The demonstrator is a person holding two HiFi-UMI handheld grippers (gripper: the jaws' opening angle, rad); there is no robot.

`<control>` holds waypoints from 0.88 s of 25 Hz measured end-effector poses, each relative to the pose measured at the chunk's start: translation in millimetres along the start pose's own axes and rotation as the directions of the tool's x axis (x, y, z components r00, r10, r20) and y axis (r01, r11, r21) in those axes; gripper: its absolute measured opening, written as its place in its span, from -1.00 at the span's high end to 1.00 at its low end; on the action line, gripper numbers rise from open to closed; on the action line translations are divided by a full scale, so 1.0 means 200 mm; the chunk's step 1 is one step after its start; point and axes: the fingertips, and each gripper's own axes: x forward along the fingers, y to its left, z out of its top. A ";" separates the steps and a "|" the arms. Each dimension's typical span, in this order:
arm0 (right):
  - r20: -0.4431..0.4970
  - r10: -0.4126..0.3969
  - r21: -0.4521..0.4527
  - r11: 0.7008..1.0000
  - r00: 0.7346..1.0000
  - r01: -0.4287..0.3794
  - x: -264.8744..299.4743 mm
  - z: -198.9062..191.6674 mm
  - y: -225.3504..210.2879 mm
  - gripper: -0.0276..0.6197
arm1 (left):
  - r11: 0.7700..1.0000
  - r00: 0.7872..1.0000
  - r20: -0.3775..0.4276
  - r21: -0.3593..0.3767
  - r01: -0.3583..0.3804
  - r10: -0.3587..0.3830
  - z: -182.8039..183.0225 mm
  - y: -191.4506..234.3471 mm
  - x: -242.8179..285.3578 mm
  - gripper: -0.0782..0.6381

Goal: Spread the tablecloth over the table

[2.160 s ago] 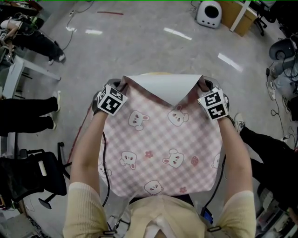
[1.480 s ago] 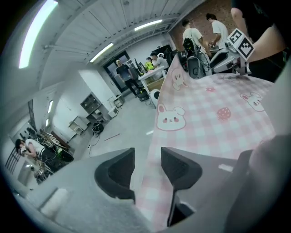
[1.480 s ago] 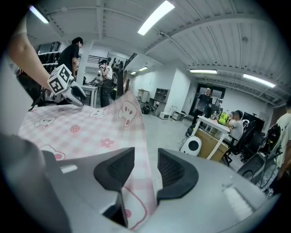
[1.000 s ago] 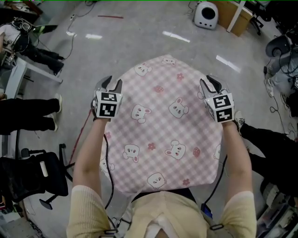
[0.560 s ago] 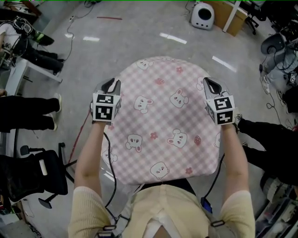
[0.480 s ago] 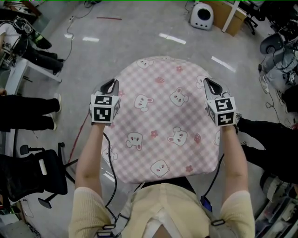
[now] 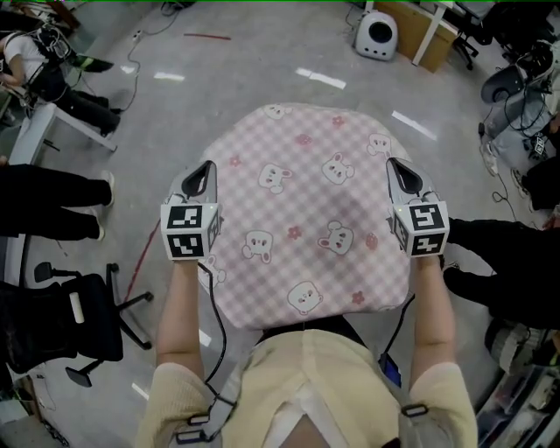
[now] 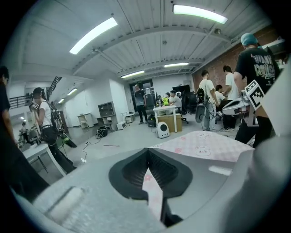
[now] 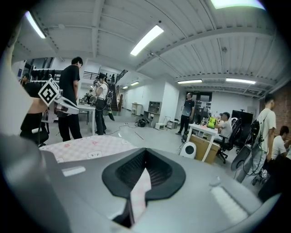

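Tablecloth edges sit clamped in just-closed left hand-held gripper and right hand-held gripper, floor open around.

I count two tongs, one in each hand: my left tongs and my right tongs. The left pair's jaws have just been closing, with cloth between them. There are two marker cubes, a left cube and a right cube. There is one tablecloth, and I can make out at least seven printed animal faces on it. On the floor I count one black office chair, one white rounded device and one cardboard box.
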 end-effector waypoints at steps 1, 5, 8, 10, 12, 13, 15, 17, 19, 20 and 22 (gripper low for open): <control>0.007 -0.004 -0.001 1.000 1.000 0.004 -0.04 0.02 0.02 0.91 | 1.000 1.000 0.003 -0.017 -0.005 0.005 -0.01 0.00 -0.04 0.77; 0.030 -0.023 0.006 1.000 0.999 0.023 -0.16 0.06 0.05 0.91 | 0.998 1.000 0.016 -0.063 -0.023 0.024 -0.05 0.00 -0.18 0.77; 0.046 -0.030 0.020 0.999 0.998 0.029 -0.23 0.07 0.09 0.90 | 0.995 0.999 0.035 -0.099 -0.024 0.028 -0.06 0.00 -0.27 0.77; 0.057 -0.031 0.033 0.999 0.998 0.030 -0.27 0.07 0.13 0.90 | 0.994 0.999 0.044 -0.106 -0.018 0.023 -0.07 0.01 -0.34 0.77; 0.062 -0.031 0.046 0.999 0.998 0.028 -0.31 0.06 0.17 0.90 | 0.994 0.998 0.054 -0.110 -0.009 0.015 -0.08 0.00 -0.40 0.77; 0.062 -0.032 0.052 0.998 0.998 0.029 -0.33 0.06 0.18 0.91 | 0.993 0.998 0.057 -0.115 -0.003 0.010 -0.08 -0.01 -0.43 0.78; 0.060 -0.034 0.072 0.997 0.998 0.030 -0.36 0.04 0.20 0.91 | 0.992 0.998 0.060 -0.126 0.011 -0.004 -0.09 -0.03 -0.47 0.78; 0.062 -0.023 0.118 0.993 0.998 0.016 -0.39 0.02 0.23 0.91 | 0.991 0.999 0.046 -0.135 0.025 -0.019 -0.14 -0.05 -0.49 0.78; 0.067 0.006 0.178 0.984 0.998 -0.018 -0.41 0.00 0.28 0.91 | 0.989 0.999 0.013 -0.143 0.035 -0.034 -0.21 -0.09 -0.51 0.78; 0.063 0.019 0.191 0.981 0.998 -0.031 -0.42 -0.01 0.31 0.91 | 0.988 0.999 -0.003 -0.148 0.041 -0.042 -0.25 -0.12 -0.52 0.78; 0.047 0.033 0.191 0.981 0.998 -0.041 -0.45 -0.05 0.37 0.90 | 0.985 0.998 -0.023 -0.165 0.058 -0.063 -0.32 -0.19 -0.54 0.78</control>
